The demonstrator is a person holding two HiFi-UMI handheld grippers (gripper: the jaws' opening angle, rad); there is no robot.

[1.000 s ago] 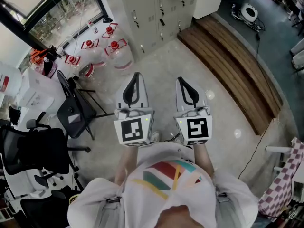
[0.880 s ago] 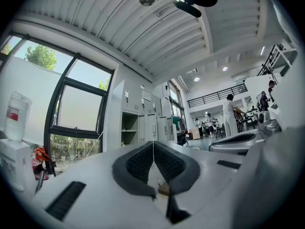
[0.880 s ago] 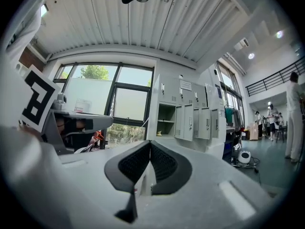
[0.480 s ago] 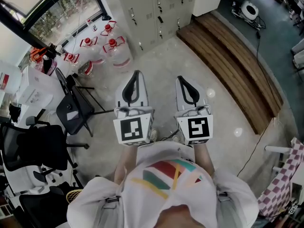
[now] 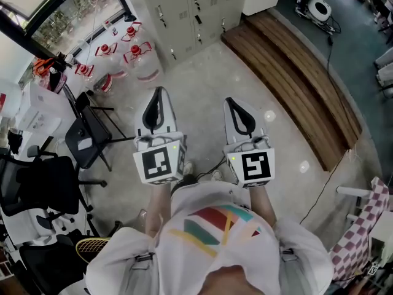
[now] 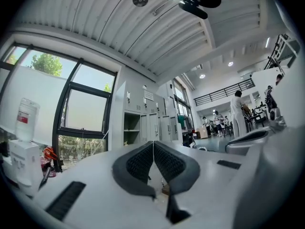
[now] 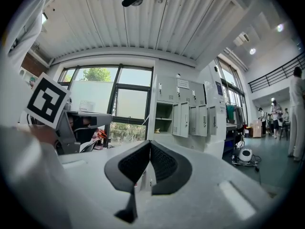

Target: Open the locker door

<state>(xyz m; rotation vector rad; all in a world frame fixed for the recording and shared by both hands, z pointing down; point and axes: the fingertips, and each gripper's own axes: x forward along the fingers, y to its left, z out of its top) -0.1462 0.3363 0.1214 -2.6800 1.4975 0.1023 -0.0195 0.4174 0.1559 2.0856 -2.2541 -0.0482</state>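
Facing a bank of grey sheet-metal lockers (image 5: 184,8) across a pale, glossy floor (image 5: 202,85), the person is holding both grippers well short of them — nothing is touching any door. The doors are standing upright, tall narrow rectangles with small handles, and one compartment (image 7: 163,119) is showing bare shelves. The left gripper (image 5: 159,93) is pressing its ribbed black pads (image 6: 138,163) together on nothing, and the right gripper (image 5: 232,102) is doing likewise.

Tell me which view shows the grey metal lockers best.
The right gripper view: the grey metal lockers face it nearly front-on, one compartment open. The left gripper view shows the lockers smaller, obliquely; the head view shows lockers from above, cropped.
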